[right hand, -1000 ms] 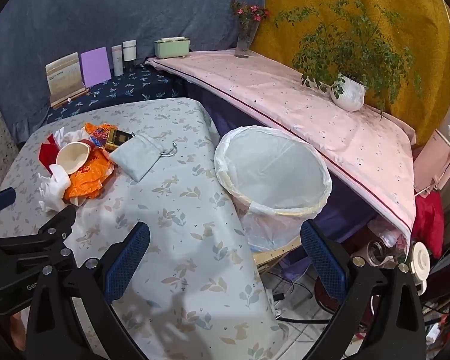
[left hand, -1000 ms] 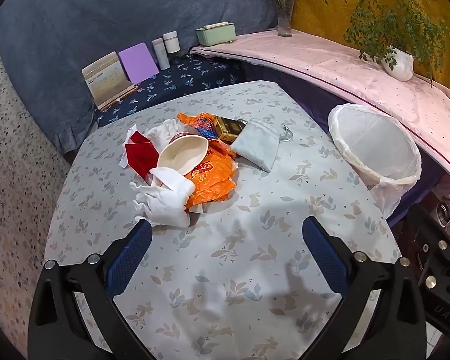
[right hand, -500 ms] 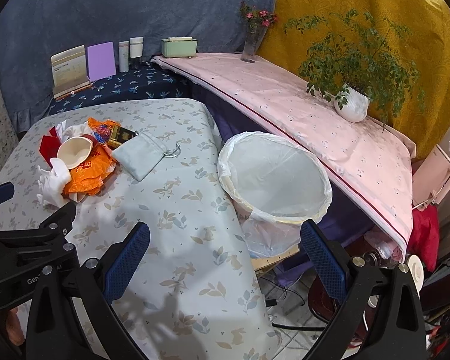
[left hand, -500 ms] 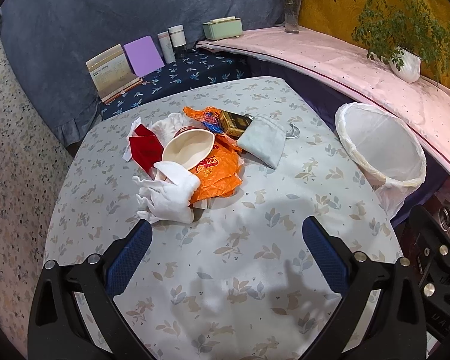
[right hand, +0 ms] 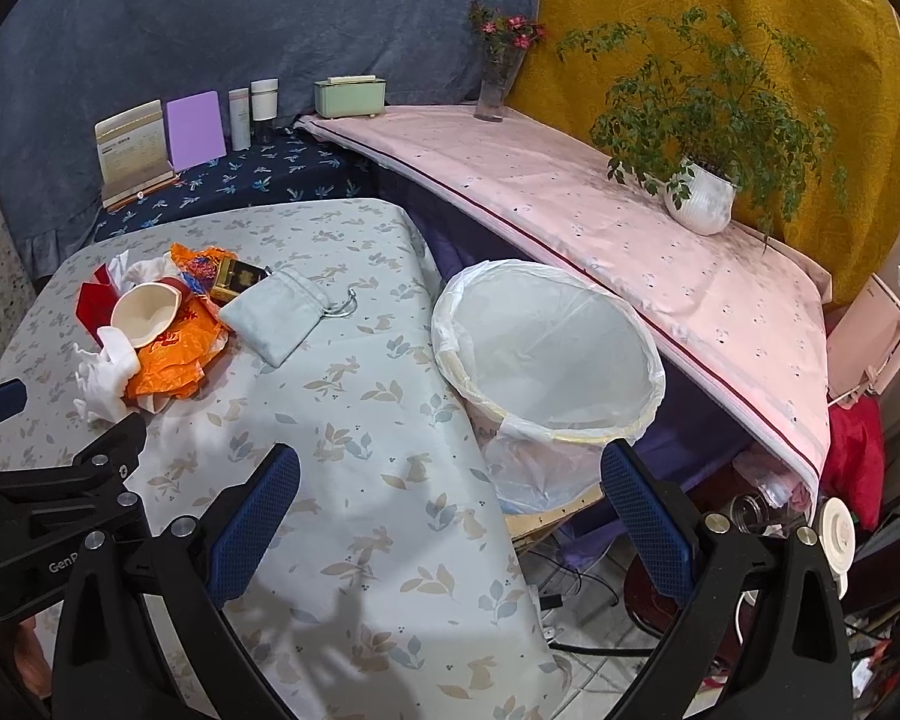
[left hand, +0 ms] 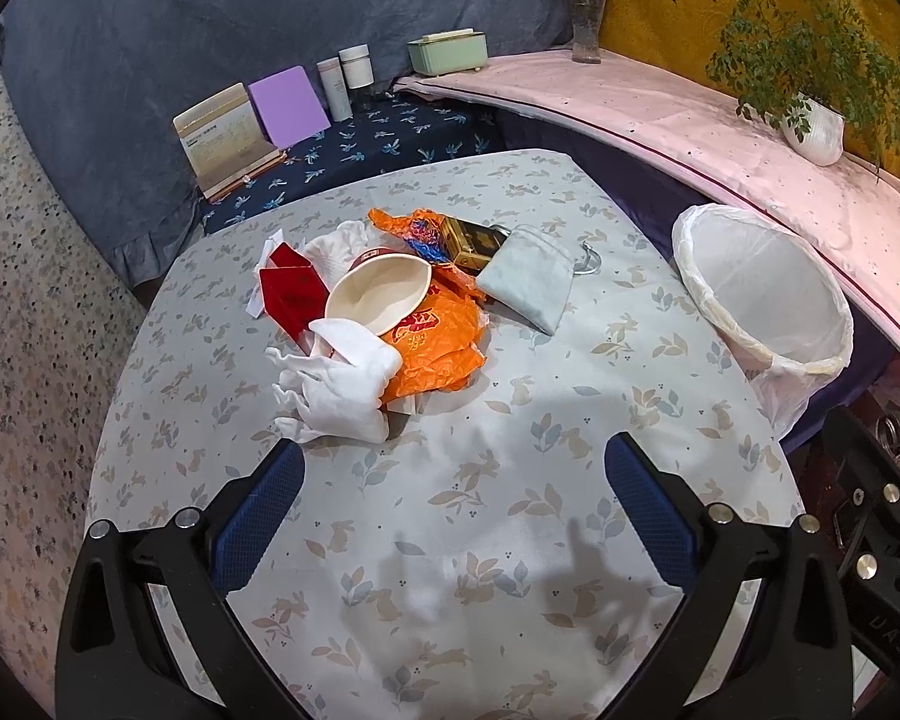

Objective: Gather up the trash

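Right now the left gripper is wide open and holds nothing — so is the right gripper. Straight ahead of the left one, near its left finger, lies the crumpled white tissue, at the front of the trash heap on the leafy tablecloth. An orange plastic wrapper touches it. The white-lined bin waits by the right gripper — what's under the heap stays hidden.

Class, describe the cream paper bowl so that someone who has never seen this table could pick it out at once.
Start at the table with the leaf-print cloth and find the pile of rubbish at its far left. The bowl lies in the middle of that pile, tipped on its side over the orange bag, between the red packet and the grey pouch. It is the only rigid, round, cream thing there.
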The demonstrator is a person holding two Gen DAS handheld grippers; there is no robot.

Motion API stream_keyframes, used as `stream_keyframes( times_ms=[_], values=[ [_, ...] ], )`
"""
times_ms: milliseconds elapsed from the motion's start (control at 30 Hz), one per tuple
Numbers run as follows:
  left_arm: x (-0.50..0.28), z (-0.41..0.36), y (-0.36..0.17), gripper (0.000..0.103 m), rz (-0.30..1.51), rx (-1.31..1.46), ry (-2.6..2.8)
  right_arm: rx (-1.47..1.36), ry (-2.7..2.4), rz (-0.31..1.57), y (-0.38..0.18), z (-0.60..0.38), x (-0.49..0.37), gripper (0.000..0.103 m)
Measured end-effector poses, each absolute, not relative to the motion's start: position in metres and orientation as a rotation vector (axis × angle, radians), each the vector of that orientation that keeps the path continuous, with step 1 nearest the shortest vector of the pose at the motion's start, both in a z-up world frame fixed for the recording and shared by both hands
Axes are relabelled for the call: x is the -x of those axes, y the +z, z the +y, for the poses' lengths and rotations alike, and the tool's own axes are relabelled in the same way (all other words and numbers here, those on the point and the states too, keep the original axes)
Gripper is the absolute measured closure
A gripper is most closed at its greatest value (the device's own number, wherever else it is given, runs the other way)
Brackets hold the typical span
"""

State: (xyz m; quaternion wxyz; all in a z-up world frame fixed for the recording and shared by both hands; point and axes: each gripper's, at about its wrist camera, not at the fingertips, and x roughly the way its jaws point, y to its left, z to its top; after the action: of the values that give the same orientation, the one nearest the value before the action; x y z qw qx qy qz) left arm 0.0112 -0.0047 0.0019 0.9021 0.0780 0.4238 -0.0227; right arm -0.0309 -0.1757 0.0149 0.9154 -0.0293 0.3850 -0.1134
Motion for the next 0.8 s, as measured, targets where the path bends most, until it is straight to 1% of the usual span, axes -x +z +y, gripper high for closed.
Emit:
stream_keyframes(
  times_ms=[800],
  values=[
    [-0.0106, -0.0029, 0.0044, 0.007, 0.868, -0.174, -0.022, 0.065, -0.237, 0.796, 0.0131, -0.1753, 0.0293, 0.007]
  ],
)
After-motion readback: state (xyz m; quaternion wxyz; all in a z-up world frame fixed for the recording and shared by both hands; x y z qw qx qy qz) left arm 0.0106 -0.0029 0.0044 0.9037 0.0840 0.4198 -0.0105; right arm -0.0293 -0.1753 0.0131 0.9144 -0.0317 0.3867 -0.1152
